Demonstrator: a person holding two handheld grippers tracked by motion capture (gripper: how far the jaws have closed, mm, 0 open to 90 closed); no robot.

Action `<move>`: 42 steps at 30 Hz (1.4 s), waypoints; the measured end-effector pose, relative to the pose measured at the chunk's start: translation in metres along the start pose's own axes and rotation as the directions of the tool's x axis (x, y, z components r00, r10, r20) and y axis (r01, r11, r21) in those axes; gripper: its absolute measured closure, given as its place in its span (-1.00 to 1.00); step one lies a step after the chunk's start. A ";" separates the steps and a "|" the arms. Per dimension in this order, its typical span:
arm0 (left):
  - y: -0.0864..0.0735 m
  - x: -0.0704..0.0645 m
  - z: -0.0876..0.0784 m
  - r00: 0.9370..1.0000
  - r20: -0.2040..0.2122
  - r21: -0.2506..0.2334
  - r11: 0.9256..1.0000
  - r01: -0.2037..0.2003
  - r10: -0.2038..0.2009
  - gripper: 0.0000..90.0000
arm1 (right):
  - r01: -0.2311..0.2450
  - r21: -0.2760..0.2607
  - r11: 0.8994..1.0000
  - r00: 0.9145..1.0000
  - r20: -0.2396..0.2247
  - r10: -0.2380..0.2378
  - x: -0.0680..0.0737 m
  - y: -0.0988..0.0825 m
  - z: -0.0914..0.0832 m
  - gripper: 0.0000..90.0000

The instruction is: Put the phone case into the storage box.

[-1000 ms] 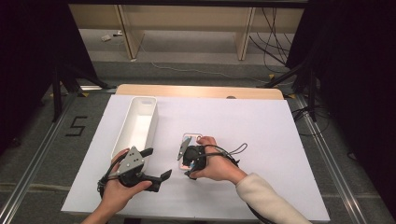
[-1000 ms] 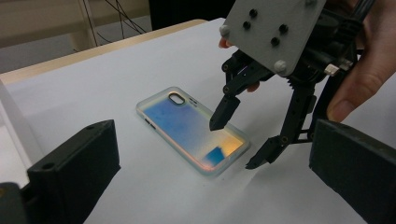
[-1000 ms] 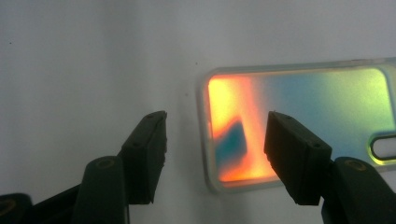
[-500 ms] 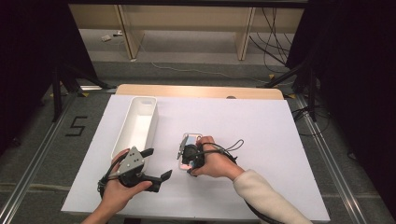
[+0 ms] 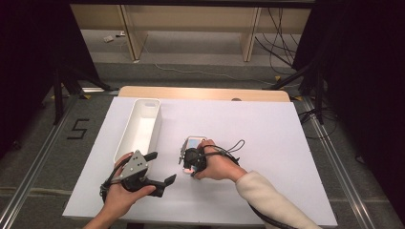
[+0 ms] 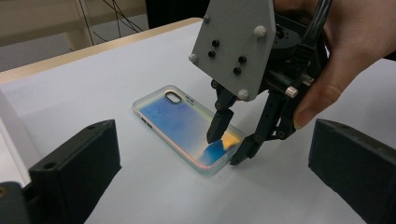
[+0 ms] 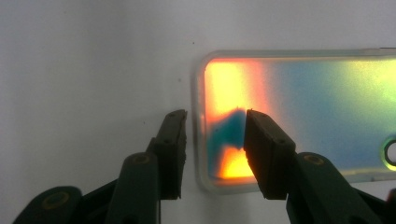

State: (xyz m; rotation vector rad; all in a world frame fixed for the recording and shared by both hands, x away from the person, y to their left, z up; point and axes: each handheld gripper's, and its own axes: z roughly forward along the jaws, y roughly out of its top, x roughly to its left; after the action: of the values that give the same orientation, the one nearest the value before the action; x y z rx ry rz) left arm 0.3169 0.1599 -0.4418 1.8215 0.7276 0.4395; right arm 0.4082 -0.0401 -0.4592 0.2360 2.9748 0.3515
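White sheeting covers the table (image 5: 267, 143) in the high view, with grey floor and wooden shelving beyond its far edge. A white tray (image 5: 138, 128) lies lengthwise near the left edge. Toward the middle, nearer the front edge, a phone case (image 5: 194, 143) lies flat, and the right gripper (image 5: 191, 164) points down onto its near end. The left gripper (image 5: 157, 169) hovers by the front-left corner, its jaws spread wide and empty.

From the left gripper view, the iridescent phone case (image 6: 187, 123) rests on the surface, camera cutout at its far end. The right gripper (image 6: 226, 147) straddles its near short rim, one finger inside, one outside.

Seen in the right gripper view, the jaws have just been closing, the rim of the case (image 7: 299, 116) stands between them, and a gap remains on either side.
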 end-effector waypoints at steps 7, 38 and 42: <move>0.000 0.000 0.000 1.000 0.002 -0.001 1.000 -0.001 0.001 -0.97 | 0.013 0.005 1.000 1.000 -0.017 -0.013 0.001 0.001 0.000 0.53; 0.000 0.001 -0.001 1.000 0.004 0.014 1.000 -0.023 0.023 -0.96 | 0.057 0.009 0.998 0.998 -0.008 -0.057 0.006 0.002 0.000 0.93; 0.000 0.000 0.000 1.000 0.002 0.002 1.000 -0.003 0.003 -0.96 | 0.064 0.009 0.998 0.998 -0.013 -0.064 0.005 0.001 -0.001 0.94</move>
State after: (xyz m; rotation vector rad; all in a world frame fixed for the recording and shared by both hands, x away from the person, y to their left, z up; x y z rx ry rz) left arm 0.3166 0.1595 -0.4419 1.8245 0.7243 0.4393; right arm 0.4034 -0.0382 -0.4586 0.1398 2.9892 0.3324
